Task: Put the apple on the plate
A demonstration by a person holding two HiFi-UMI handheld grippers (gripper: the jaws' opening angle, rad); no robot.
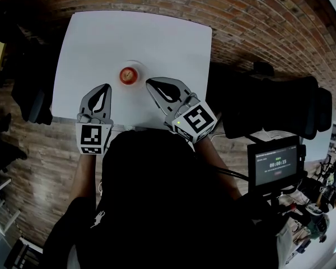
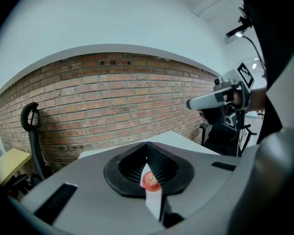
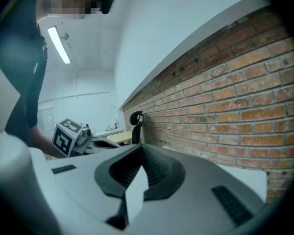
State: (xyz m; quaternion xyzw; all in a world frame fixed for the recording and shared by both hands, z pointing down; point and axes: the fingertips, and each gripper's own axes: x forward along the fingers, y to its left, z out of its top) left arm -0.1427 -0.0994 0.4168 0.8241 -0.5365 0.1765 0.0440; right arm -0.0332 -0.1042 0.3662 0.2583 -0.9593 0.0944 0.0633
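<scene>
On the left, holding the left hand-held gripper [image 1: 106, 87] low over the worktop [image 1: 101, 38], jaws pressed together, pinching nothing. Just ahead of its tips and slightly to their right, apart from them: the apple [image 1: 128, 75], upright, stem up, seemingly seated already on the small pale plate [image 1: 140, 70]. Beyond the apple, to the right, the right hand-held gripper [image 1: 149, 83], likewise pressed together and empty, tips angled in toward the plate, near its rim but not touching, as far as can be told.

Probably done with the placing; only the backing away to do. Risk from here: clipping the plate's rim or the apple with either set of closed tips while pulling back, both sitting so near. Round fruit on a plate that looks shallow and light: likely to roll off, or skid along with the plate, at a small nudge. Safer to lift clear before swinging sideways. Hard to judge the plate's depth from above.
</scene>
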